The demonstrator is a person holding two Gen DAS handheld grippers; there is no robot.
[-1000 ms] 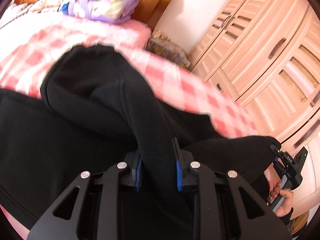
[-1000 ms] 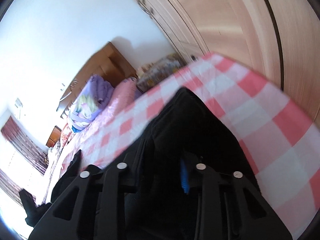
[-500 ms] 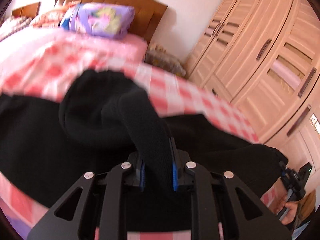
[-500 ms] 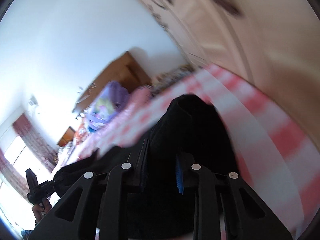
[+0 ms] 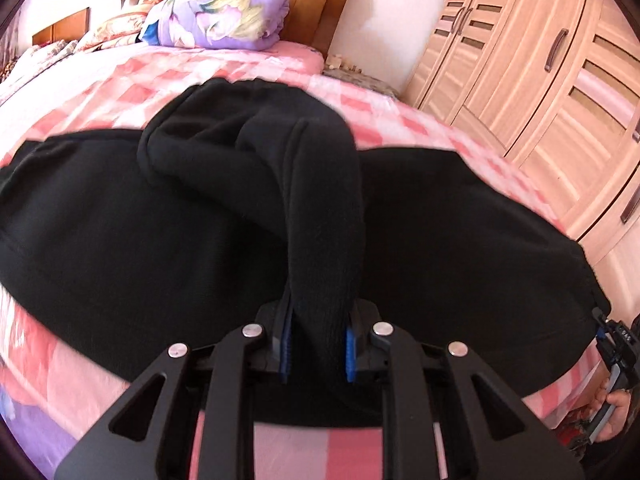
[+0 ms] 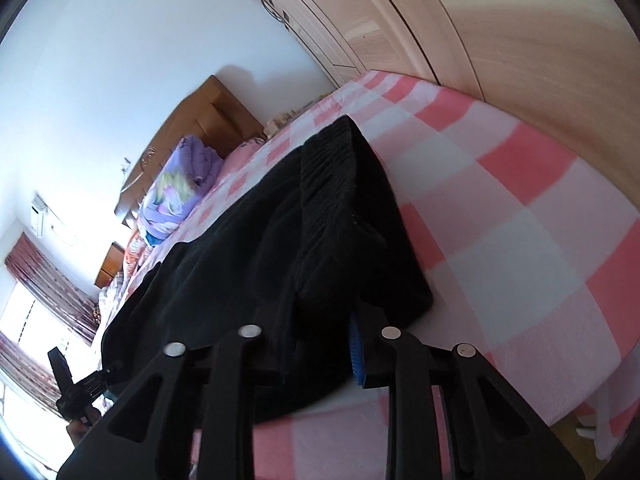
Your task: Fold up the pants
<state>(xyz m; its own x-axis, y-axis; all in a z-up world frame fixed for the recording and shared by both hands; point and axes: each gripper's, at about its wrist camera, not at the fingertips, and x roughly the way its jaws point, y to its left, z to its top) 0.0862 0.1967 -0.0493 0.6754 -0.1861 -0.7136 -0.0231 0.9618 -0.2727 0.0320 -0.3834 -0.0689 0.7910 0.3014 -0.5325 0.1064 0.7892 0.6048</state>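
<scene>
Black pants (image 5: 160, 232) lie spread across the pink checked bed (image 5: 120, 92). My left gripper (image 5: 316, 344) is shut on a bunched fold of the pants, which rises from the jaws and drapes back over the cloth. My right gripper (image 6: 320, 344) is shut on the ribbed waistband end of the pants (image 6: 328, 184), near the bed's front corner. The right gripper also shows at the far right of the left wrist view (image 5: 612, 344), at the pants' edge. The left gripper shows small at the left of the right wrist view (image 6: 76, 392).
A purple floral quilt (image 5: 216, 20) lies by the wooden headboard (image 5: 312, 4). A light wood wardrobe (image 5: 540, 60) stands to the right of the bed. A curtained window (image 6: 40, 320) is on the far side. The bed's front edge (image 6: 580, 392) drops off near my right gripper.
Both grippers have pulled back toward the bed's front edge with the pants in them. The cloth now lies flatter and wider across the bed.
</scene>
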